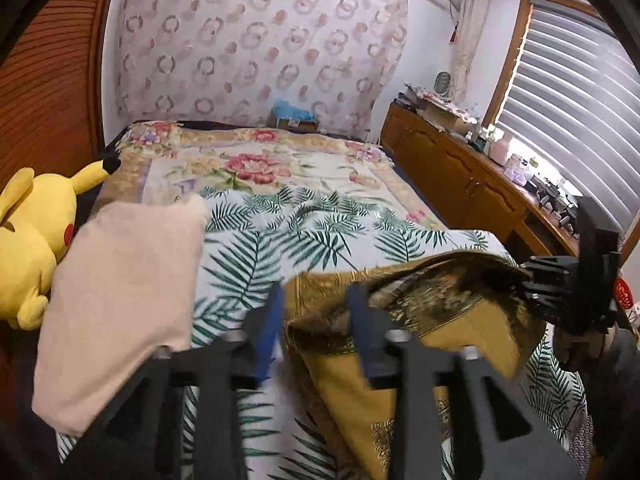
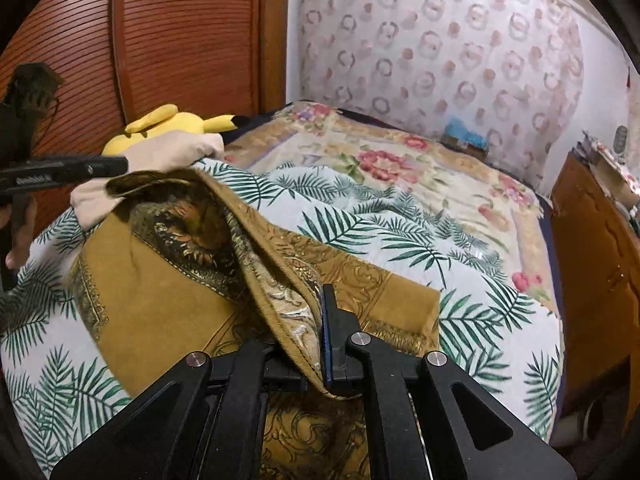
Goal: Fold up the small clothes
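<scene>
Fingers of the right gripper [image 2: 320, 332] fill the near edge of the right wrist view, pressed together on a raised fold of a mustard-gold patterned cloth [image 2: 160, 292]. From that pinch the fold runs up and to the left as a lifted ridge, showing a dark ornate border on its underside, while the rest of the cloth lies flat on the bed, its long edge stretching from lower left to right. In the left wrist view, the left gripper [image 1: 316, 308] hovers just over the same cloth [image 1: 452, 328], its blue-padded fingers [image 1: 270, 332] parted with a clear gap; the cloth's left edge lies near that gap, but no pad presses on it. The right gripper [image 1: 568, 280] appears at the right side there, holding the cloth's raised corner. Under the cloth lies a white bedspread [image 1: 280, 240] printed with green palm leaves. Left of the cloth rests a folded beige garment [image 1: 120, 300], and just beyond it a yellow plush toy [image 1: 28, 240]. Farther off, a floral blanket [image 1: 260, 160] covers the bed's far half, ending at a wall with ring-patterned paper [image 1: 260, 40]. A wooden cabinet [image 1: 460, 172] runs along the right.
</scene>
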The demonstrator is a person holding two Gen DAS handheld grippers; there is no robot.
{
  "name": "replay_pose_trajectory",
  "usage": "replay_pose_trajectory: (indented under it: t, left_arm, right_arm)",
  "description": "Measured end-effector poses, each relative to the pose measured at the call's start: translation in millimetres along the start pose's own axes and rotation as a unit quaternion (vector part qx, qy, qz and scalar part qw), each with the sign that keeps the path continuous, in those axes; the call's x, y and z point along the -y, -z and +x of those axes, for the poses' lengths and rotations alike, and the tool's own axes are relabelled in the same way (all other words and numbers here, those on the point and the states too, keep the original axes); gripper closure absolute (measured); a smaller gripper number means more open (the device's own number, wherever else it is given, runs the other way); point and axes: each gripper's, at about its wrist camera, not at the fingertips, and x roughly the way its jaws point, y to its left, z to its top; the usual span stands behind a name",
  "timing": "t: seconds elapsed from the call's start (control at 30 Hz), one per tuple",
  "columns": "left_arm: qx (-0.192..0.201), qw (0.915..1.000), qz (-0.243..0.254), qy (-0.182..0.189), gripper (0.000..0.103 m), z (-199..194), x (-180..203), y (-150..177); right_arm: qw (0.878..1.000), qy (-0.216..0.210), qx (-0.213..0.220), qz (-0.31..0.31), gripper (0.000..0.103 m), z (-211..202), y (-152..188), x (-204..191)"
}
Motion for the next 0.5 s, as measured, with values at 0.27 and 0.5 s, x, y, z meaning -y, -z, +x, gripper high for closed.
replay_pose_trajectory:
  t: [0.27, 0.5]
  left_arm:
    - [-0.033, 0.9992, 0.021, -0.003, 0.063, 23, -3, 2]
    - [-0.073, 0.9967, 0.036, -0.004, 0.063, 55, -4, 7]
  right_arm:
    - [0.999, 0.017, -0.012, 0.028, 0.1, 25, -6, 21]
    - [0.997, 0.069, -0.008, 0.046, 0.069, 16, -17, 33]
